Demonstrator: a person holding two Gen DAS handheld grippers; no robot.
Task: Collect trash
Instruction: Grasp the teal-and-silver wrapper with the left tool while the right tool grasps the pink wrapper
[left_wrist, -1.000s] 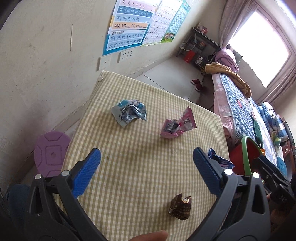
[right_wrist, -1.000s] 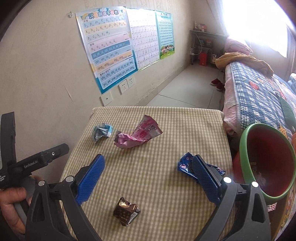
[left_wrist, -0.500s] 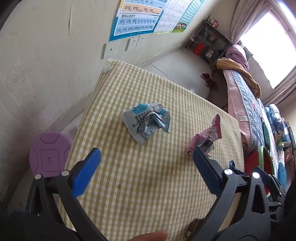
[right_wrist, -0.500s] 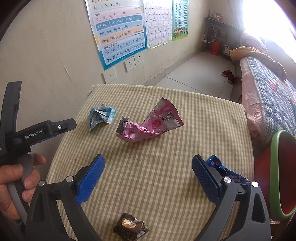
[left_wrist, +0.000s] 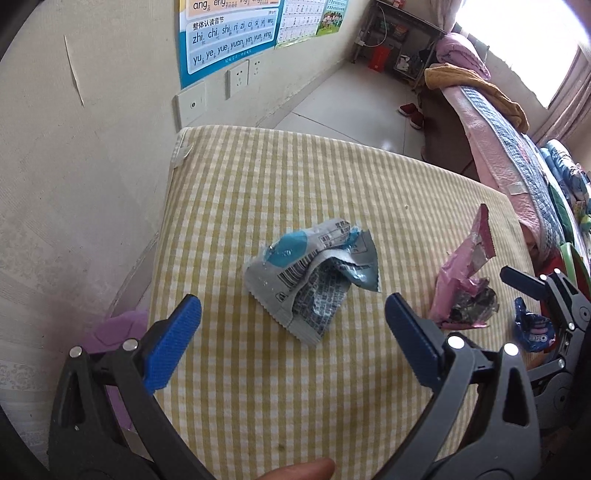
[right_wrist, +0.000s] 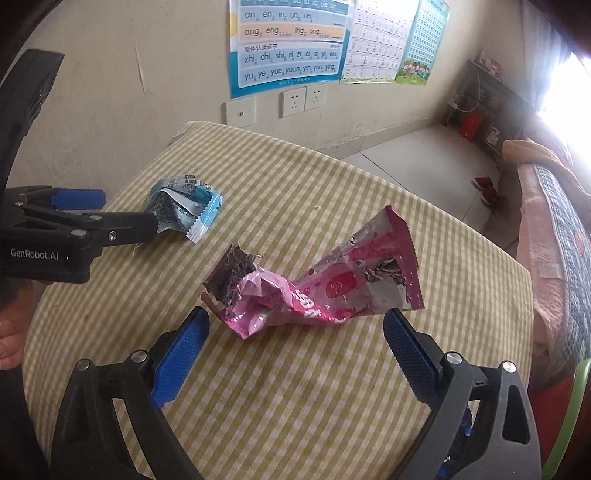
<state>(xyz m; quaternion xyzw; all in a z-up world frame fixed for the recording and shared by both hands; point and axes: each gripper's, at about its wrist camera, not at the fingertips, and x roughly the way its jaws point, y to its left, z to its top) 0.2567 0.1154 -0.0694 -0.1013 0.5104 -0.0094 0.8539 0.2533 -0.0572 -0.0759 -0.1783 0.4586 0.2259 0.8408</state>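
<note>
Two grippers hover with jaws spread wide over a yellow checked tabletop (left_wrist: 258, 387). Just ahead of the left gripper (left_wrist: 293, 325) lies a crumpled blue and grey wrapper (left_wrist: 314, 277). Ahead of the right gripper (right_wrist: 295, 328) lies a torn pink wrapper (right_wrist: 317, 288). Neither wrapper is touched or held.

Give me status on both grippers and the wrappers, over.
Left gripper open, lined up on blue-grey wrapper. Right gripper open, lined up on pink wrapper. Both wrappers flat on checked tablecloth, ungripped. Dark blue wrapper aside, nothing blocking.
</note>
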